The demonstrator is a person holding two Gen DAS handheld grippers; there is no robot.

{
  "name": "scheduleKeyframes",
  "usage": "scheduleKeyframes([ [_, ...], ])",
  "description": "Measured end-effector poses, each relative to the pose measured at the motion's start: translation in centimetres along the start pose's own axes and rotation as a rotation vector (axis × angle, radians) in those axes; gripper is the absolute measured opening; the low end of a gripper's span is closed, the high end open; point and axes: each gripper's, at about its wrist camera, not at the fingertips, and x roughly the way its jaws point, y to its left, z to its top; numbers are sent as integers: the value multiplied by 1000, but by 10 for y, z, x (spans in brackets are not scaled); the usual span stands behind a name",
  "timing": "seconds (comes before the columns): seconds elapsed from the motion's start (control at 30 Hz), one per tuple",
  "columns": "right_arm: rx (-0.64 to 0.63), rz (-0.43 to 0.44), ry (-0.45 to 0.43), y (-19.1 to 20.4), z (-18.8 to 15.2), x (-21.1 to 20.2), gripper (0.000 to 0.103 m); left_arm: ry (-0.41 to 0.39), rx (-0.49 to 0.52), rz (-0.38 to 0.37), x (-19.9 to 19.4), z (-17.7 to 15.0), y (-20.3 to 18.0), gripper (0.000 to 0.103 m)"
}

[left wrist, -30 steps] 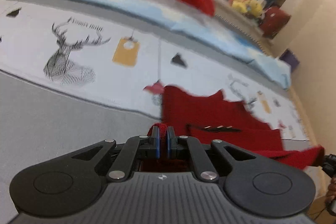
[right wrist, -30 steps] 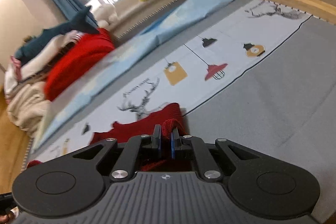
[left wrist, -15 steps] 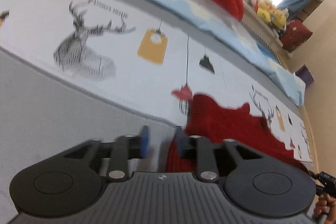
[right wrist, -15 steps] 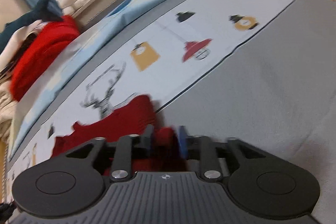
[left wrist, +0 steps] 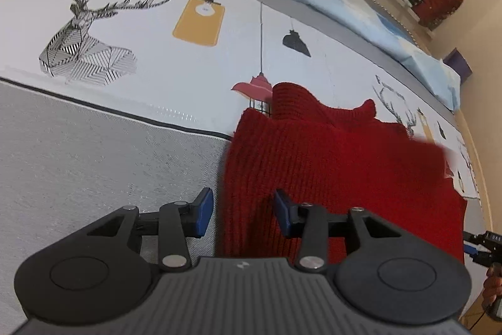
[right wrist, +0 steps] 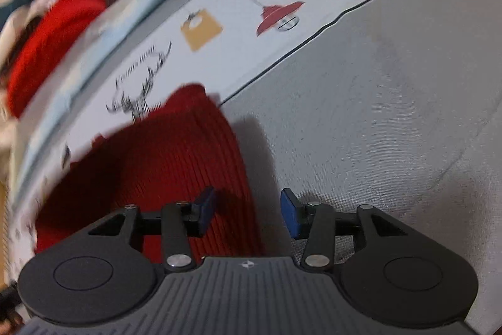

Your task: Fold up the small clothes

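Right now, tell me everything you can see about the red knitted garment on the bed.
The red knitted garment is a small ribbed piece in deep red yarn, lying flat on the bed, partly on the grey mattress cover and partly on the printed sheet. It looks folded over, with a doubled layer and points sticking up along its far edge. The left tongs straddle one near corner, the right tongs the other; both are opening, and their blue pads do not press the knit.

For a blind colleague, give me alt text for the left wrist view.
Left tongs, jaws opening, straddle the near edge of a red knitted garment lying flat on a bed. The garment spans a grey cover and a white sheet printed with a deer and hanging lamps.
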Motion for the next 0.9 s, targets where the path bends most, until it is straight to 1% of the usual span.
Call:
scheduleKeyframes([
  [0.07, 18, 8, -4, 1, 0, 3, 47, 6, -15, -3, 4, 0, -1, 47],
  [0.13, 17, 11, -16, 3, 0, 3, 45, 8, -21, -6, 7, 0, -3, 47],
  [0.17, 8, 11, -28, 5, 1, 2, 38, 7, -21, -9, 7, 0, -4, 45],
  [0.2, -8, 16, -42, 8, 1, 1, 23, 8, -20, -11, 8, 0, -6, 45],
  [0.23, -21, 19, -52, 10, 1, 0, 19, 6, -14, -9, 8, -1, -7, 39],
  [0.27, -34, 18, -64, 12, 2, -2, 13, -5, 5, 0, 6, 0, -11, 12],
  [0.3, -48, 15, -79, 14, 2, -4, 10, -19, 29, 8, 4, 0, -14, 12],
  [0.37, -68, 19, -124, 17, 3, -12, 8, -84, 83, 15, -8, 2, -22, 11],
  [0.43, -68, 43, -200, 21, 5, -27, 7, -177, 131, 17, -27, 4, -33, 11],
  [0.5, -73, 74, -301, 26, 5, -47, 5, -258, 165, 9, -43, 5, -43, 10],
  [0.57, -131, 79, -414, 41, 1, -67, 5, -354, 198, 11, -59, 3, -56, 10],
  [0.63, -185, 77, -520, 54, -5, -81, 5, -451, 219, 30, -70, 2, -68, 10],
  [0.67, -198, 77, -566, 59, -7, -86, 5, -487, 219, 45, -73, 4, -72, 10],
  [0.7, -202, 77, -595, 61, -7, -87, 5, -503, 213, 62, -71, 6, -74, 11],
  [0.73, -198, 73, -608, 64, -6, -85, 5, -503, 202, 84, -67, 10, -75, 13],
  [0.77, -188, 58, -595, 65, -3, -78, 5, -483, 183, 117, -57, 12, -74, 16],
  [0.8, -175, 30, -557, 66, -1, -69, 9, -445, 180, 132, -47, 14, -72, 27],
  [0.83, -158, -10, -493, 66, 4, -54, 12, -381, 192, 129, -38, 15, -70, 32],
  [0.87, -142, -52, -437, 65, 5, -42, 13, -317, 205, 112, -30, 14, -67, 33],
  [0.9, -127, -84, -392, 62, 5, -33, 14, -277, 218, 100, -28, 12, -65, 35],
])
